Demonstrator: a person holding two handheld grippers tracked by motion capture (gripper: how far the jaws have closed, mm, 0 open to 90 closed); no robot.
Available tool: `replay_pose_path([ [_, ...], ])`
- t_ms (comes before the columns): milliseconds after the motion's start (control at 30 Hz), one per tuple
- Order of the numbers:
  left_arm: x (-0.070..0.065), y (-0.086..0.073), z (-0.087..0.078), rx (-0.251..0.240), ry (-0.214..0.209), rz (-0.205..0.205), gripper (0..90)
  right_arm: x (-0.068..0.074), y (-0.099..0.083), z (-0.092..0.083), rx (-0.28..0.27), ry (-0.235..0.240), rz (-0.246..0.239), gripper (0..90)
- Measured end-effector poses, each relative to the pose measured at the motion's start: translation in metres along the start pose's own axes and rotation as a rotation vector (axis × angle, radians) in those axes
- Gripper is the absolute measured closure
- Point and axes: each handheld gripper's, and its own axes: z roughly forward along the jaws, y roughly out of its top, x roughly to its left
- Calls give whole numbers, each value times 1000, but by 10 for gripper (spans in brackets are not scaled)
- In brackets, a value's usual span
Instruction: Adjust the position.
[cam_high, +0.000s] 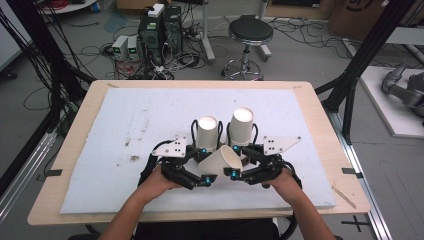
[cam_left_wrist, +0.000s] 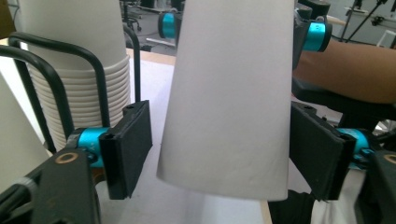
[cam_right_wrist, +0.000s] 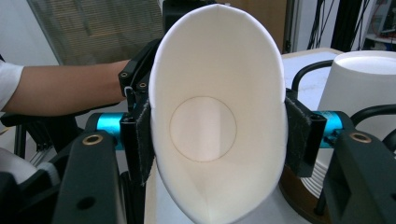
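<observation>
A single white paper cup (cam_high: 222, 159) lies tilted between the two handheld grippers, its wide mouth squeezed between the right gripper (cam_right_wrist: 217, 140)'s pads and its body standing free between the left gripper (cam_left_wrist: 219, 149)'s spread fingers (cam_left_wrist: 133, 144). Just beyond the fingertips, two stacks of upturned white paper cups stand in black wire holders, the left stack (cam_high: 207, 132) beside the right stack (cam_high: 241, 126), on a white foam sheet (cam_high: 125, 120) covering the wooden table (cam_high: 320, 115).
</observation>
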Motion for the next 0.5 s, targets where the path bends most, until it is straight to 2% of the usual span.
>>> replay_pose_path([
  [67, 0, 0, 0, 8, -6, 14, 322, 0, 0, 1, 4, -3, 4, 385],
  [267, -3, -1, 1, 30, -29, 30, 357, 0, -1, 2, 2, 11, 12, 364],
  [367, -3, 0, 2, 5, -30, 29, 358, -1, -1, 2, -34, 11, 47, 294],
  [433, -2, 0, 0, -16, -27, 23, 358, 0, -2, 3, -72, 3, 58, 183],
  [500, -1, 0, -3, -55, -35, 14, 358, 1, -2, 2, -91, -9, 59, 180],
])
